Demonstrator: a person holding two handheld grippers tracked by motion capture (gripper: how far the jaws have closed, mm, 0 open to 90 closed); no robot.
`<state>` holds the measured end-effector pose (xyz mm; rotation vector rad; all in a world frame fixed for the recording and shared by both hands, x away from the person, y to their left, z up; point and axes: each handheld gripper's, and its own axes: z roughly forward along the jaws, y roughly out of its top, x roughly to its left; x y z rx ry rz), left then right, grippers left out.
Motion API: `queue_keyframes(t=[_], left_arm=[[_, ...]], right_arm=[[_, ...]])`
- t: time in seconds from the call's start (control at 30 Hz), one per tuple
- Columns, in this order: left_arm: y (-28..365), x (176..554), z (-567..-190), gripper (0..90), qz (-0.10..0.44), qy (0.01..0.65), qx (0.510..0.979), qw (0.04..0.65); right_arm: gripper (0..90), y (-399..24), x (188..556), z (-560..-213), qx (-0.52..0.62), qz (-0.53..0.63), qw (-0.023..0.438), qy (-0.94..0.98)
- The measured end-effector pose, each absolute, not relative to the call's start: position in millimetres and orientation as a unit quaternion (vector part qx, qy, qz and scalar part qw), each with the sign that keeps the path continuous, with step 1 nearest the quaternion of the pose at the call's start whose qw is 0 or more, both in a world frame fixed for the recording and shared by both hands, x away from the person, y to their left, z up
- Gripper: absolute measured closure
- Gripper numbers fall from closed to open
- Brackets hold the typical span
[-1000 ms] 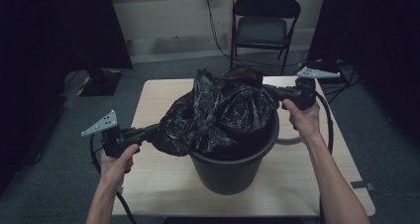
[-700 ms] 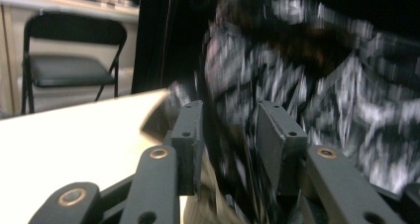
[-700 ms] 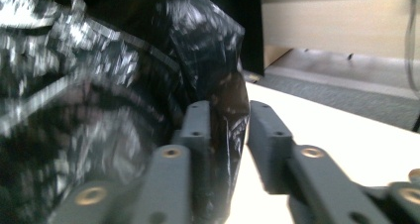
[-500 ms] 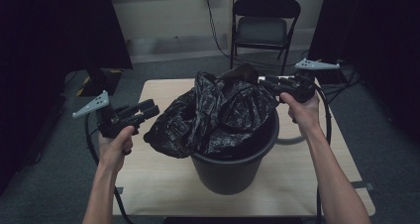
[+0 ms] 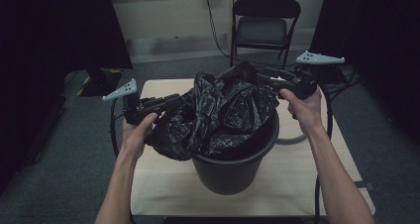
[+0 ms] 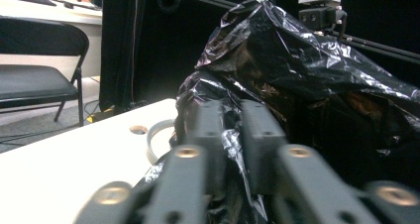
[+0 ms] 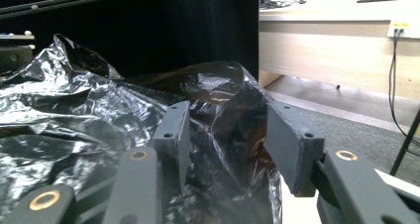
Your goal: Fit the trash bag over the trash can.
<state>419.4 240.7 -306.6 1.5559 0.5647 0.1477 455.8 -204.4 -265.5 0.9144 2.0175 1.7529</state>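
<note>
At the left of the frame in the high view, the left gripper has its fingers together on a fold of the black bag; they have just been closing, and the plastic is pinched between them. The bag is in the middle of the frame, crumpled and heaped over the mouth of the black bucket, which stands on the counter. At the right, the right gripper is at the upper edge of the bag; its fingers stand apart with plastic between them, not pressed, and they have just been opening. I judge the work is about half done: the bag already sits in the bucket, but its mouth is not yet spread and folded over the rim. I count one bag, one bucket, two grippers, and one folding chair behind the counter.
</note>
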Motion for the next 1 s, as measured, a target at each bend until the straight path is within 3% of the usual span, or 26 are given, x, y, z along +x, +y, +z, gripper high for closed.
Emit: queue_keyframes(t=[0.17, 0.43, 0.57, 0.73, 1.0], left_arm=[[247, 406, -309, 90.0, 0.079, 0.254, 0.695, 0.668], [253, 349, -313, 90.0, 0.096, 0.229, 0.714, 0.655], [261, 342, -306, 75.3, 0.110, 0.235, 0.709, 0.656], [261, 365, -292, 56.5, 0.117, 0.255, 0.683, 0.674], [235, 423, -291, 44.2, 0.071, 0.268, 0.691, 0.668]], right_arm=[[52.8, -199, 451, -262, 0.311, 0.614, 0.158, 0.707], [50.8, -193, 442, -256, 0.297, 0.615, 0.160, 0.712], [50.6, -188, 441, -255, 0.295, 0.613, 0.158, 0.715], [50.5, -182, 444, -254, 0.291, 0.616, 0.153, 0.716], [49.2, -175, 445, -254, 0.285, 0.617, 0.147, 0.719]])
